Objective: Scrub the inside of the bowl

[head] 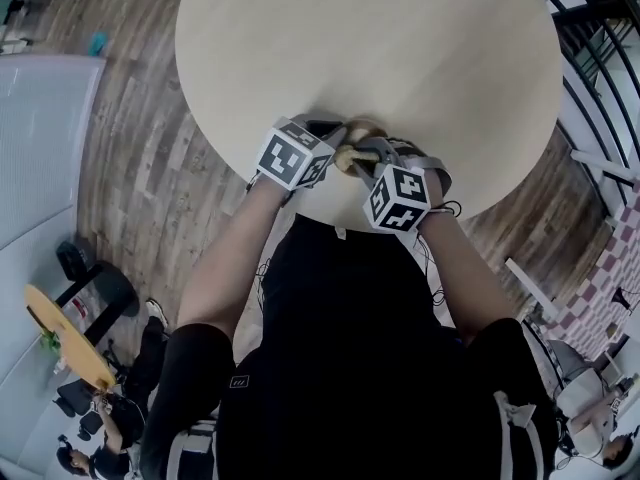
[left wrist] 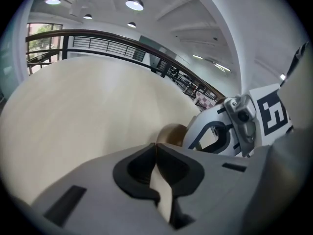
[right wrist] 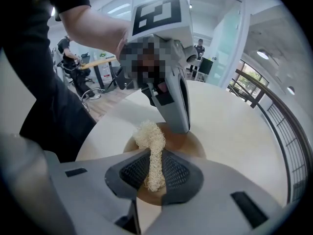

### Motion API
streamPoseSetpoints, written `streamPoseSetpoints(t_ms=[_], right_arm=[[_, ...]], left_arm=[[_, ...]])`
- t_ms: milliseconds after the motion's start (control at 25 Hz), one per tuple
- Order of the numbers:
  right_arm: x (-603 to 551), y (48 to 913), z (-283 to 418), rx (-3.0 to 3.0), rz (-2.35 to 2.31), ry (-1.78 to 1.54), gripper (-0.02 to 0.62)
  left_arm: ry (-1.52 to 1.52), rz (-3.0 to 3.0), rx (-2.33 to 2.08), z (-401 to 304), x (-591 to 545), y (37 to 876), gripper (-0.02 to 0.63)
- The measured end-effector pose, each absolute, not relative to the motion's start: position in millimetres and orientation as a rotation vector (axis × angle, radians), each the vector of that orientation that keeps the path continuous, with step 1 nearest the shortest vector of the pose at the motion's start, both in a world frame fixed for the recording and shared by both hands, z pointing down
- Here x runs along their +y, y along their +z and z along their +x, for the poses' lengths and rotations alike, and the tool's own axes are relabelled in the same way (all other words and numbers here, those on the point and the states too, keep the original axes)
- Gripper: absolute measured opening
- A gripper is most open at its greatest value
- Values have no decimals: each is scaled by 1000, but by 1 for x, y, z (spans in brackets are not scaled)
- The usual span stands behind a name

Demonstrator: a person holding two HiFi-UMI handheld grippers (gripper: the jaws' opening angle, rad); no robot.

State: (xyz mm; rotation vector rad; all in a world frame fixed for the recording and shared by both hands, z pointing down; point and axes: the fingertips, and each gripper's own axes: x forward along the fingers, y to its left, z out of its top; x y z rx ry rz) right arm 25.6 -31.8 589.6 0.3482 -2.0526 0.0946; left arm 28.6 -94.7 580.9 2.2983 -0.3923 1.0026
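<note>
bowl partly behind left gripper

Brown bowl and cream scrubber on a pale table.
The table is light beige woodgrain. The left gripper and right gripper are grey with black pads and black-and-white checked marker cubes. The floor shows grey-brown planks.

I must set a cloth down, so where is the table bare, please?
The round table is bare across its middle and far side. Only the near edge is crowded: the bowl, the scrubber, the left hand-held gripper and the right hand-held gripper.
</note>
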Motion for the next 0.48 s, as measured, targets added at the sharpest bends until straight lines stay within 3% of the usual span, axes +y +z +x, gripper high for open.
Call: streamPoseSetpoints(t_ms=[480], right_arm=[[-44, 600, 2, -1991, 271, 87, 72]], left_arm=[[803, 2078, -598, -17, -70, 584, 18]])
